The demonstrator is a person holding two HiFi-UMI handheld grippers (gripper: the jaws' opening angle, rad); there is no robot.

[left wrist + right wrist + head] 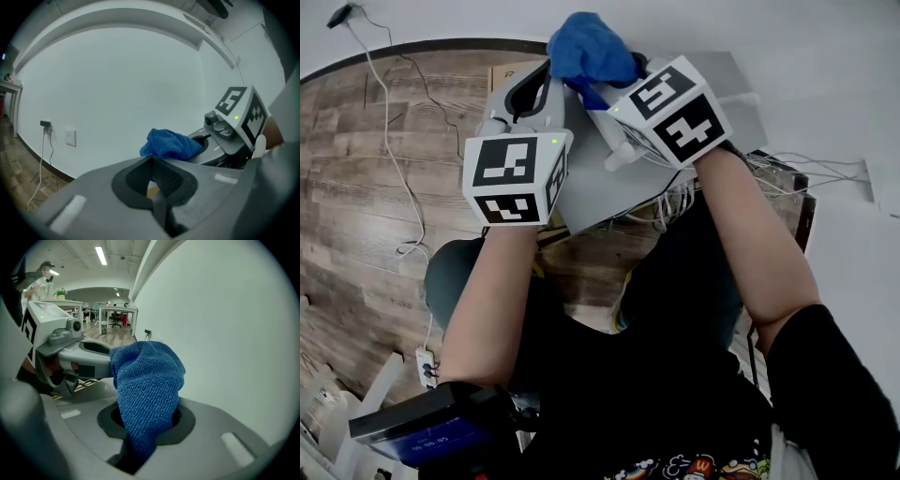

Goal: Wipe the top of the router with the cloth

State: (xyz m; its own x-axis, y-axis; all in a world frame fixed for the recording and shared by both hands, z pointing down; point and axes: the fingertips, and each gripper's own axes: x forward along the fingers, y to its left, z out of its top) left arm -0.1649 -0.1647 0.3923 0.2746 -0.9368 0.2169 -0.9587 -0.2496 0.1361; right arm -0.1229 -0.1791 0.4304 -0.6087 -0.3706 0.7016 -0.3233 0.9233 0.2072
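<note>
A blue terry cloth (589, 45) bulges out of my right gripper (592, 86), which is shut on it close to the white wall. In the right gripper view the cloth (146, 380) fills the gap between the jaws and hangs over them. My left gripper (534, 82) is just to its left, jaws together with nothing between them; in its own view the gripper (152, 161) points at the wall, with the cloth (169, 144) beyond. Under both grippers lies a pale grey flat box (609, 187), apparently the router, with white cables (675, 202) at its right edge.
The white wall (825, 56) is directly ahead. Wood floor (356, 187) lies to the left with a thin cable (394, 159) and a power strip (425, 366). A wall socket (70, 137) sits low on the wall. A dark device (431, 427) is at bottom left.
</note>
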